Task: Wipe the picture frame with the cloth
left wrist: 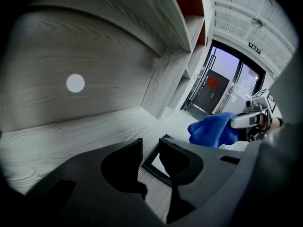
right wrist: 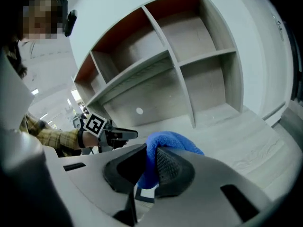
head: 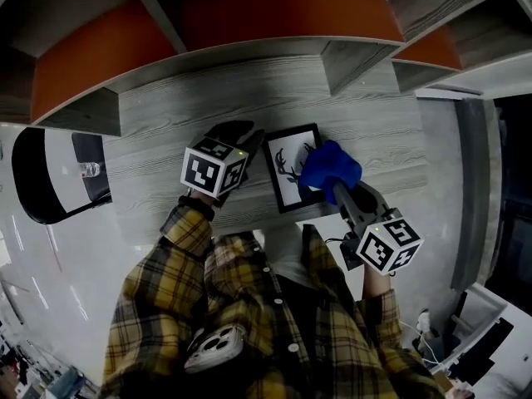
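Head view: right gripper (head: 335, 188) clamps the soft cloth (head: 330, 169) at three o'clock of the flat picture frame (head: 291, 173); left gripper (head: 251, 142), jaws parted and empty, sits at nine o'clock, where this light, likely fragile frame wants steadying.

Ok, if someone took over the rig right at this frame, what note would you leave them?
Left tool: open and empty, at the left edge of the picture frame. I can't tell whether it touches the frame.
Right tool: shut on the blue cloth.
Things: the frame lies flat on the grey desk, and the cloth sits over its right side.
Done: the cloth is in hand and at the frame. How much has been wiped can't be told.
Left: wipe across the frame's face and border, probably steadying it with the left tool.
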